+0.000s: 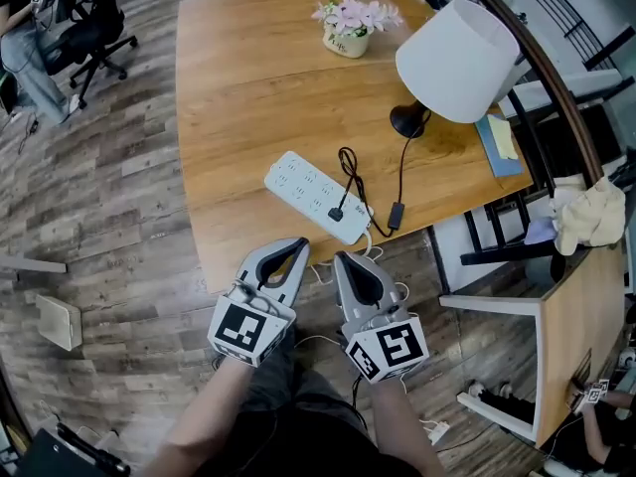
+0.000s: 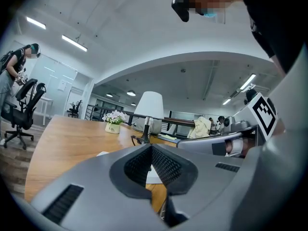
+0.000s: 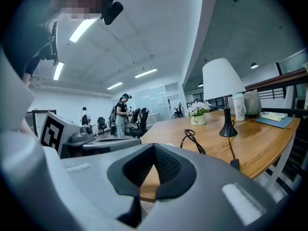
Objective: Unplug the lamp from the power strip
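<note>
We hold both tongs side by side at the near edge of the counter (image 1: 248,87), pointing toward it. The left tongs (image 1: 294,246) have their jaws brought together at the tips, with nothing between them. The right tongs (image 1: 344,259) are closed in the same way and are also empty.

Just beyond the tips lies the white power strip (image 1: 316,197), set slantwise on the wood, apart from both tongs. Its near end is closest to the right tongs. The lamp's black plug (image 1: 336,213) sits in a socket at that near end. From it the black cord (image 1: 350,172) loops across the strip, then passes a small inline switch (image 1: 395,216) at the counter's edge and climbs to the lamp (image 1: 457,60). The lamp stands upright with its white shade at the far right of the counter, well apart from both tongs.

A pot of pink flowers (image 1: 348,28) sits at the far side, and a blue book (image 1: 497,145) lies beside the lamp.
</note>
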`<state>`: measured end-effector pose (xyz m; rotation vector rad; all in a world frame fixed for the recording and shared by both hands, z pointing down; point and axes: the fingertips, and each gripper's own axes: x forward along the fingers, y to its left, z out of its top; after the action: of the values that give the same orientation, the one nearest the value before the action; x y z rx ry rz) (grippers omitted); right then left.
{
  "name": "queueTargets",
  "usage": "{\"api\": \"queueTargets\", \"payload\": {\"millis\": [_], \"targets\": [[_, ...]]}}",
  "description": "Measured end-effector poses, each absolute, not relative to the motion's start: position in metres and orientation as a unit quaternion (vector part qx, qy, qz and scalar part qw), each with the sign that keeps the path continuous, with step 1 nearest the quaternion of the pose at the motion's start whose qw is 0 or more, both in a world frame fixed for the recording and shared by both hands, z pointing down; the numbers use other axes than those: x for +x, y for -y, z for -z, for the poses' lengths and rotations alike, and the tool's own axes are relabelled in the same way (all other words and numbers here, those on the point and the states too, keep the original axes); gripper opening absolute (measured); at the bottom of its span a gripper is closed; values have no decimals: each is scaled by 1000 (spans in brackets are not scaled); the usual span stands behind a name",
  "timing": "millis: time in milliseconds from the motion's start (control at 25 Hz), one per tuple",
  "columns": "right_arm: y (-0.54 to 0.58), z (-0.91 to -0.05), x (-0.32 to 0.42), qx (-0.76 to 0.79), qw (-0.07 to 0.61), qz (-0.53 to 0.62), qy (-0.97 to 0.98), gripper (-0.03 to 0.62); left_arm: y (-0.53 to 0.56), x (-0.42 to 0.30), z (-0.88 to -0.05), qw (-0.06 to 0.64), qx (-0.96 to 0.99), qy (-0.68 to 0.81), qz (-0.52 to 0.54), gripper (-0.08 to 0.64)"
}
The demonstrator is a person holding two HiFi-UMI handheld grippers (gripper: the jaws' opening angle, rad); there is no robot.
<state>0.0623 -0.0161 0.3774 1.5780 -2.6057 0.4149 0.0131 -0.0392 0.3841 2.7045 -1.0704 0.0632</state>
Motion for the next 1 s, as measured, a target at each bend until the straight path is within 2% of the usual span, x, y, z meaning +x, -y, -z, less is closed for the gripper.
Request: {"api": "queueTargets", "payload": {"millis": [280,640,680,720,1000], "targets": [[47,-404,72,532,70,-147,831,8,62,29,-408,145,926,345,-55,-3],[74,-422,82,545,113,-143,819,9,85,44,-432,138,935,315,-90,-3],[76,-424,81,541,118,-143,820,50,86,44,-434,139,935,312,-93,-3],[78,-426,81,539,124,-142,821,61,87,45,-435,141,935,310,-96,-3],[90,-444,83,510,178,-137,830,80,96,47,-458,146,919,326,-166,-3]]}}
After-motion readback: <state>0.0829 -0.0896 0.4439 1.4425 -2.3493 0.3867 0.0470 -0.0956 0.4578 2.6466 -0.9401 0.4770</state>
